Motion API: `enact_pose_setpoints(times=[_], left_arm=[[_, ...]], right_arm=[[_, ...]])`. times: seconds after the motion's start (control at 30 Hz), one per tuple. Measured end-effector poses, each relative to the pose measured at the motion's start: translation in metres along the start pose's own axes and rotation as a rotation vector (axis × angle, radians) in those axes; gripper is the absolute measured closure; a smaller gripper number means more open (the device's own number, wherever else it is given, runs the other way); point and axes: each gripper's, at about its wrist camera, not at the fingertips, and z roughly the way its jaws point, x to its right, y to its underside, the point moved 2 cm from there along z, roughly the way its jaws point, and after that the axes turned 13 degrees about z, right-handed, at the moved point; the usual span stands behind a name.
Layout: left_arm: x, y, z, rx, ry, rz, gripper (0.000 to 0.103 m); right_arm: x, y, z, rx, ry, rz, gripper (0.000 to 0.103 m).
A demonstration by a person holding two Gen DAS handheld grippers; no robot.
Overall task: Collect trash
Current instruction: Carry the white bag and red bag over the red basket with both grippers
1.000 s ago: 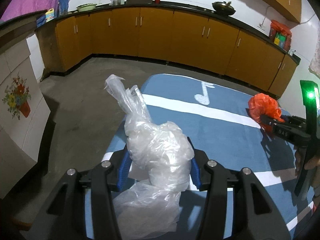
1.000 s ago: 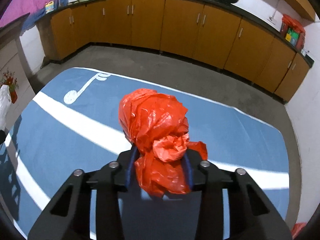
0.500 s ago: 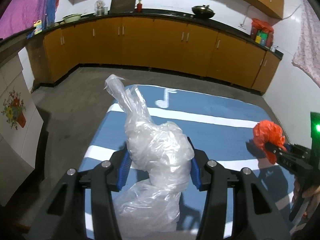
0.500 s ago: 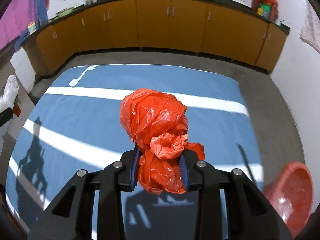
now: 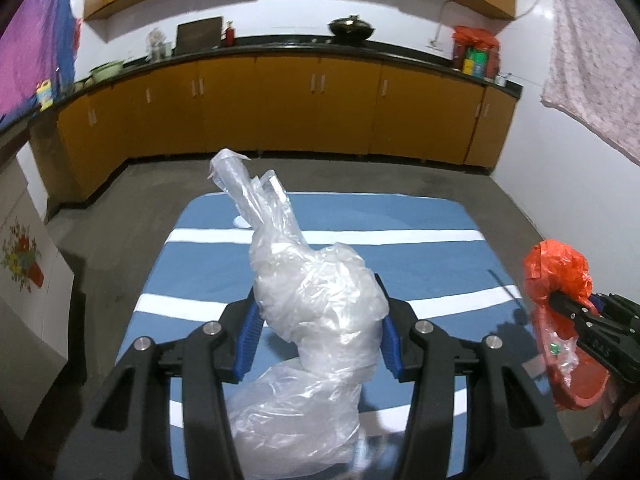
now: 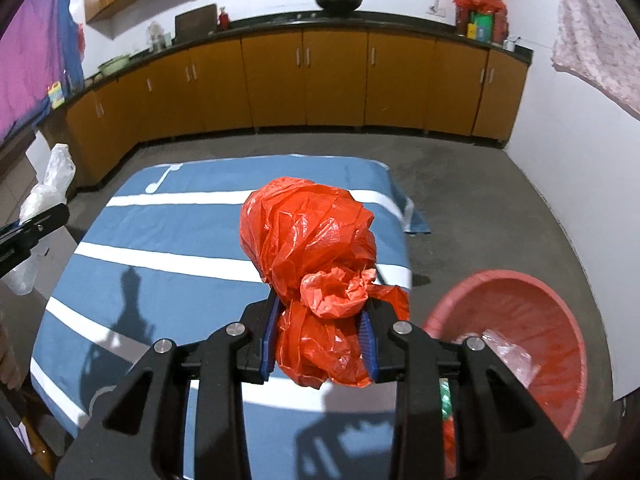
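Left gripper (image 5: 318,334) pinches a crumpled clear plastic bag (image 5: 316,312) between its blue pads, loose tail hanging below, so the bundle rides above the blue striped cloth (image 5: 420,216) without dragging. Right gripper (image 6: 320,340) clamps a wadded orange bag (image 6: 308,232) the same way, mid-bundle, to keep it compact. Red basin (image 6: 516,280) sits on the floor just right of the cloth, some plastic already inside: likely the drop point for both.

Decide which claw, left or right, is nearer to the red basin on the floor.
Right. The right claw, gripping the orange bag, is beside the red basin; the left claw, gripping the clear bag, is farther off across the blue mat.
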Motion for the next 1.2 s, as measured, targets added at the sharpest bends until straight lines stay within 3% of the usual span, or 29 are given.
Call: enact_pose_setpoints(times=[0.27,0.63,0.9,1.2], left_arm=[[0.056,-0.009,-0.015,0.015,0.05,0.066,0.053],[0.145,-0.019,-0.011,0.038,0.161,0.182,0.054],[0.209,-0.021,-0.005,0.058,0.279,0.241,0.054],[0.273,-0.018,0.001,0.059,0.416,0.272,0.054]], right_arm=[[0.043,0.006,-0.027,0.036,0.023,0.066,0.069],[0.126,0.013,-0.053,0.087,0.131,0.222,0.069],[0.17,0.021,-0.066,0.121,0.177,0.334,0.069],[0.194,0.03,-0.072,0.14,0.184,0.41,0.069]])
